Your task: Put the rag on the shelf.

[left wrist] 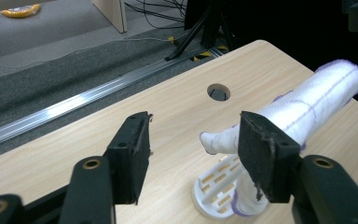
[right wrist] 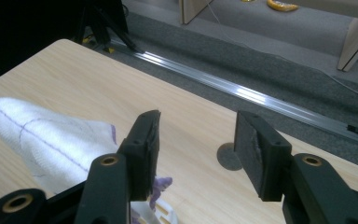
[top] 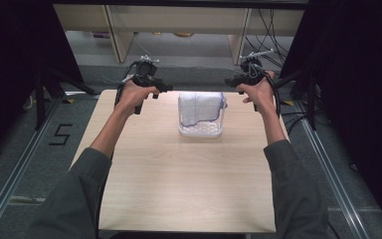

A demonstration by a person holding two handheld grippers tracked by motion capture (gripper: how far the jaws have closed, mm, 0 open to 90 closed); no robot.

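The white cloth (top: 201, 108) with purple stitching hangs over a small white slotted rack (top: 201, 130) that stands on the far half of the wooden table (top: 179, 189), about midway between the two hands. In the high view the cloth drapes down the rack's front and covers most of it, with the slotted base showing below.

The left gripper (top: 161, 88) is held above the table's far left corner, well apart from the cloth. In the left gripper view its jaws stand apart with nothing between them; the cloth (left wrist: 307, 105) and the rack's base (left wrist: 216, 189) lie beyond the jaw on that view's right side.

The right gripper (top: 231, 82) is held above the far right corner, also clear of the cloth. Its jaws are likewise spread and hold nothing; in the right gripper view the cloth (right wrist: 46, 137) lies to that view's left.
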